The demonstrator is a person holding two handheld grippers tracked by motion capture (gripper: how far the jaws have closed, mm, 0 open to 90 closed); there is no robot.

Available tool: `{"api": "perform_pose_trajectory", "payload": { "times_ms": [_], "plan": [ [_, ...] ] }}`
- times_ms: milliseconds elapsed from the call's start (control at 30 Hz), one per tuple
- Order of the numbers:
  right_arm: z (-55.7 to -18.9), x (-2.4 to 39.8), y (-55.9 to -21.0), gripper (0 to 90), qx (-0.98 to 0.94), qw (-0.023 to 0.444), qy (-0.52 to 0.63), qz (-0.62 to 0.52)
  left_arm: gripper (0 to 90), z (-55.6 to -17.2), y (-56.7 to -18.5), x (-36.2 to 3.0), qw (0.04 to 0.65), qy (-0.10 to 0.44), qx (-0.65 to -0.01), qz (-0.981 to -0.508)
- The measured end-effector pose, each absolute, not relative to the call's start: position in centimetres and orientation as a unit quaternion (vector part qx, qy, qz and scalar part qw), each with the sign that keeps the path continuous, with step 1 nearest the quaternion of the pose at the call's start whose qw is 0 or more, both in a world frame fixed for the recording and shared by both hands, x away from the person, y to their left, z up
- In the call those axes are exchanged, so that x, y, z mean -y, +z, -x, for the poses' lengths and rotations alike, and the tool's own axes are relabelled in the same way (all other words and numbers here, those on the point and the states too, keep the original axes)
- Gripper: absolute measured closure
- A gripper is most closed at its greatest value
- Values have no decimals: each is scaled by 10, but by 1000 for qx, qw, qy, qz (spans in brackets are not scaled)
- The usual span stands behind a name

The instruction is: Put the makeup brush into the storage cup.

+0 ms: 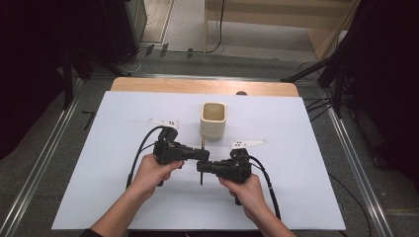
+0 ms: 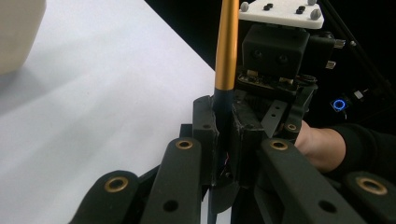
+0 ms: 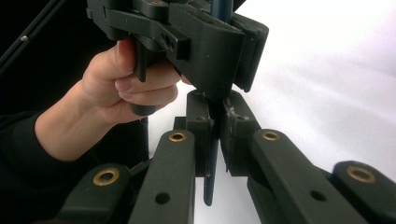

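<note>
Both hands meet mid-table. Left gripper (image 1: 201,154) is clamped on the pen (image 2: 227,46) above its dark section; right gripper (image 1: 201,167) is clamped just below. Pull straight apart along the pen, without twisting, cup (image 1: 213,120) well beyond.

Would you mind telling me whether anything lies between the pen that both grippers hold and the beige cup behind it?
Nothing visible does. The pen is clamped by the left gripper and the right gripper, and only bare white table separates it from the beige cup just beyond.
</note>
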State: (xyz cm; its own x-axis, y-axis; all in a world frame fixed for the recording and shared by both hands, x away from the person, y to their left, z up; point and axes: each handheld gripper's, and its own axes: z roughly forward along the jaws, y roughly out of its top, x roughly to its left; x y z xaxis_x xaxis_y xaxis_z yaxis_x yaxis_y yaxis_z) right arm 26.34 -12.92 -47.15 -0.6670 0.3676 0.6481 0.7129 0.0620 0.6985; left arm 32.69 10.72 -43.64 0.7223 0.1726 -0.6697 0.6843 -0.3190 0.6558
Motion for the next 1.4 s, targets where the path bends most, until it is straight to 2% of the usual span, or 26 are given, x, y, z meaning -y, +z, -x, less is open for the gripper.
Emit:
{"api": "perform_pose_trajectory", "payload": {
  "times_ms": [233,333,367,400,467,633,900,1400],
  "plan": [
    [-264,129,-471,838,713,149,-569,382,822,-328,-437,-108,515,-248,-277,-772],
    [-264,130,-471,839,713,148,-568,383,788,-328,-436,-110,518,-246,-277,-771],
    [-264,130,-471,839,713,148,-567,384,734,-328,-436,-110,519,-249,-279,-769],
    [-264,130,-471,839,713,148,-567,384,716,-328,-436,-110,519,-249,-279,-769],
    [-264,130,-471,839,714,148,-566,385,708,-328,-435,-110,518,-243,-281,-770],
    [-265,130,-471,839,714,146,-565,387,612,-327,-432,-112,525,-230,-280,-770],
    [-266,132,-471,839,714,144,-564,389,515,-325,-430,-114,526,-224,-280,-771],
    [-267,137,-470,838,715,136,-560,395,413,-328,-429,-122,521,-209,-291,-775]
  ]
}}
